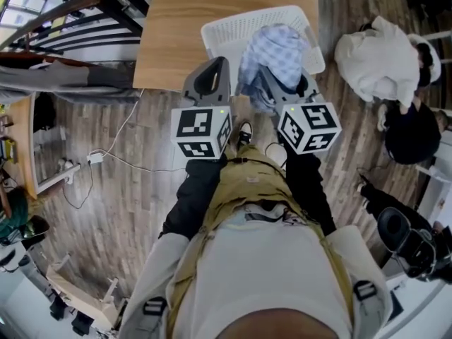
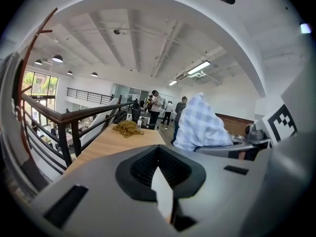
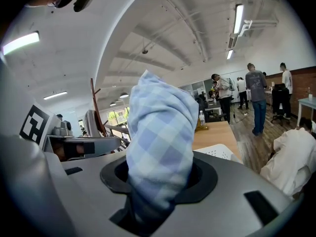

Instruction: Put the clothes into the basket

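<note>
A blue-and-white checked cloth [image 1: 274, 51] hangs bunched over the white slatted basket [image 1: 233, 23], which stands at the near edge of the wooden table [image 1: 176, 34]. My right gripper [image 1: 282, 83] is shut on this cloth, which stands up between its pads in the right gripper view [image 3: 160, 127]. My left gripper [image 1: 210, 76] is held just left of the basket, jaws close together with nothing between them [image 2: 159, 164]. A mustard-yellow garment [image 2: 127, 128] lies further along the table. The basket's rim [image 3: 219, 152] shows just past the right jaws.
A dark railing [image 1: 85, 20] runs along the table's left side. A person in white [image 1: 374, 58] crouches on the floor at right, beside another figure in black [image 1: 409, 129]. A white cable and plug [image 1: 95, 157] lie on the wood floor at left. People stand far off.
</note>
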`<action>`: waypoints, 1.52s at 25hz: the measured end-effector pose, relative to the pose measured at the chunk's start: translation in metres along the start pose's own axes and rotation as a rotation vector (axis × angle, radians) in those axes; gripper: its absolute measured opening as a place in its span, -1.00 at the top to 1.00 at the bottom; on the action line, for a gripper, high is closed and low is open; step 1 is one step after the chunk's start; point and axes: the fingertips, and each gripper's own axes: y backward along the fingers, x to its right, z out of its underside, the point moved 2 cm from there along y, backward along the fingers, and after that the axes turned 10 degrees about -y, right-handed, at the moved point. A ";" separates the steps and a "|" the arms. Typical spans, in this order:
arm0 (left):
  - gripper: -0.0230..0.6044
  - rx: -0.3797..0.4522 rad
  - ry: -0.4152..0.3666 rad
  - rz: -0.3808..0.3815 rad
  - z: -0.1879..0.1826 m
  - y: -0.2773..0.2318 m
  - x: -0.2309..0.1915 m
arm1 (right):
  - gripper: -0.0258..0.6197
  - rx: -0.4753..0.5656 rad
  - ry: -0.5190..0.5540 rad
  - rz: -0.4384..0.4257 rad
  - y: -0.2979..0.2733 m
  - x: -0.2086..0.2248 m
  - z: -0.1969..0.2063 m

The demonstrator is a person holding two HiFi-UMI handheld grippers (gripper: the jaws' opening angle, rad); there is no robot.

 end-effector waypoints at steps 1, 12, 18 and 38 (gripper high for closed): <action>0.92 -0.013 0.007 0.000 0.005 -0.007 -0.006 | 0.34 -0.016 -0.010 0.001 -0.011 0.002 0.003; 0.92 -0.156 0.075 -0.030 0.064 -0.085 -0.066 | 0.34 -0.206 -0.020 0.026 -0.122 0.050 0.039; 0.92 -0.203 0.092 -0.036 0.071 -0.105 -0.074 | 0.34 -0.326 -0.001 0.016 -0.150 0.067 0.051; 0.92 -0.341 0.170 -0.044 0.108 -0.164 -0.121 | 0.33 -0.804 0.052 0.000 -0.246 0.117 0.147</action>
